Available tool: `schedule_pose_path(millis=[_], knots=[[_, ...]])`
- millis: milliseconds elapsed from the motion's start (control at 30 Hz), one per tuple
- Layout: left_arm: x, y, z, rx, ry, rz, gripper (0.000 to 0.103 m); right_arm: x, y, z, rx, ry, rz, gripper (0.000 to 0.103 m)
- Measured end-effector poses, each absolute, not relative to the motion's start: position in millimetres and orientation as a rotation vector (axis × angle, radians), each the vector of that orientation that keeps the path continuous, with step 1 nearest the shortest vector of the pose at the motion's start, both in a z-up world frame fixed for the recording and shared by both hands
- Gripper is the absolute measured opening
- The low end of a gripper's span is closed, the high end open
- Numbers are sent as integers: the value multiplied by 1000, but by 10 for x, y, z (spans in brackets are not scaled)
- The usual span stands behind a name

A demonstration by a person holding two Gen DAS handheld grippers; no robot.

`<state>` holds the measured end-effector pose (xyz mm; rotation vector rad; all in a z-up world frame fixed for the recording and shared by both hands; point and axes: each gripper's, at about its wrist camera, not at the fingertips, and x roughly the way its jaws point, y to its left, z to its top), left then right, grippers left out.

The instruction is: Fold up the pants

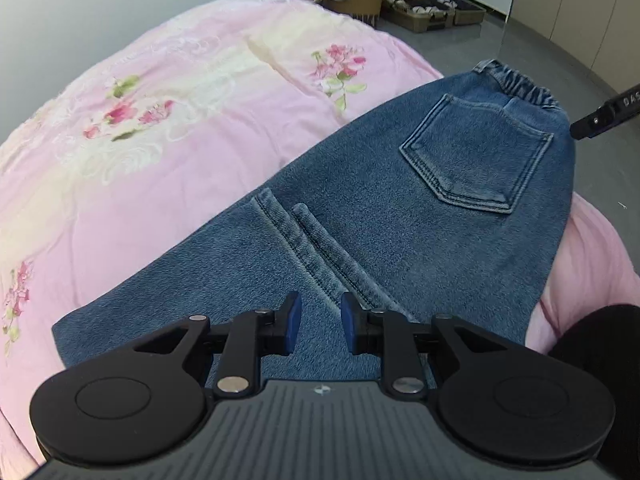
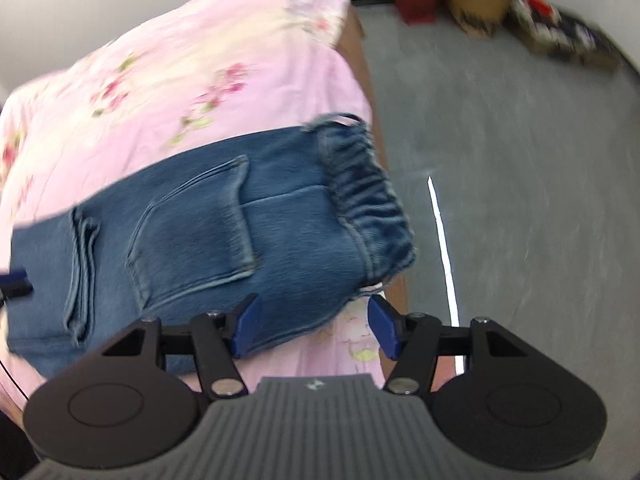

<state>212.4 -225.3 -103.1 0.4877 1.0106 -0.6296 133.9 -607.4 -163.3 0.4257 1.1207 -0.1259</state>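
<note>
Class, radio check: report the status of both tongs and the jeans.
Left tongs open, over the leg hems. Right tongs open, at the waistband end, holding nothing. Jeans flat on the pink quilt, pocket up. Nothing in the way.

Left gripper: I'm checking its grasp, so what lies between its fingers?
Only jeans denim shows in the gap of the left gripper in the left wrist view, near the leg hems. The jaws stand apart.

Pants lie on bed cover, under and ahead of left gripper; waistband ahead of right gripper, at bed edge. Boxes on floor beyond.
</note>
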Motion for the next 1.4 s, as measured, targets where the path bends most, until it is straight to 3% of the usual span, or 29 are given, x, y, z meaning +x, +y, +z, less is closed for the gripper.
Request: schedule_pose_path(millis=[33,100,233,567,667,900,1400], knots=[[2160,-2298,-1083,487,1025,-626,27,1371,-6178,-1702,483,1121,-130,67],[2217,-2355,-1171,496,1048,-619,27,1419,-6329,-1823,567,1120,-134,74],[2279,-2479,-1326,537,1079,-615,27,1535,-6544,-2022,669,1131,-119,77],[2332,-2710,-1567,632,1113,-635,27,1706,-6739,-2598,935,1116,-64,79],[2367,-2710,-1595,621,1123,-646,27,1730,-6726,-2695,992,1090,-70,74],[2434,-2593,-1590,575,1127,-658,27,1721,-6554,-2062,818,1034,-109,47],[2402,-2209,-1630,448,1069,-713,27,1882,-4874,-79,442,847,76,29]])
